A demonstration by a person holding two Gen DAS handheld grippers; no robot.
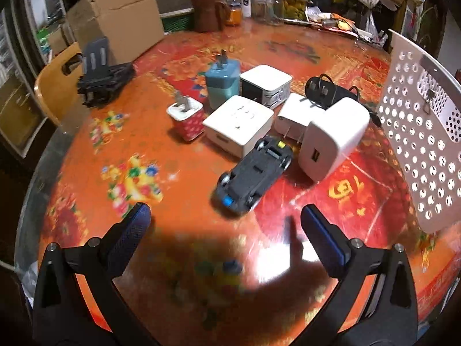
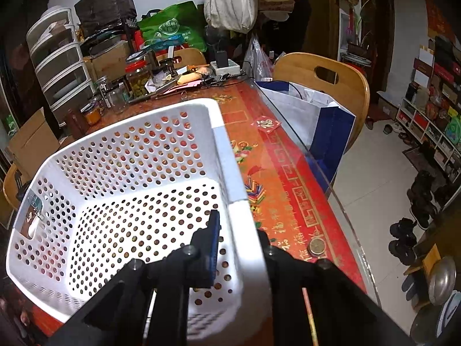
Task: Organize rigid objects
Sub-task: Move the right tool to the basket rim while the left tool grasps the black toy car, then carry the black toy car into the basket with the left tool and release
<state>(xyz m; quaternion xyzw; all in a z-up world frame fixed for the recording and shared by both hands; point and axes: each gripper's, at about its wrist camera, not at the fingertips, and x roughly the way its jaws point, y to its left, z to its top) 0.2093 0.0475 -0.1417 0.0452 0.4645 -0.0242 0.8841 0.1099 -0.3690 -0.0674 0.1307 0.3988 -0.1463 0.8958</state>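
Observation:
In the left wrist view my left gripper [image 1: 226,213] is open and empty, low over the table just short of a dark toy car [image 1: 255,174] lying upside down. Behind the car stand several chargers: a large white one [image 1: 331,138], a white cube [image 1: 237,124], a red dotted one [image 1: 187,118], a teal one [image 1: 223,82], and a black plug [image 1: 325,89]. The white perforated basket [image 1: 423,132] stands at the right. In the right wrist view my right gripper [image 2: 239,227] is shut on the basket's right wall [image 2: 230,161]; the basket is empty.
A black folded stand [image 1: 100,77] and a cardboard box [image 1: 121,20] sit at the table's far left. Jars [image 1: 291,0] and clutter line the back edge. A wooden chair [image 2: 325,86] with a white-blue bag [image 2: 317,115] stands at the table's right edge.

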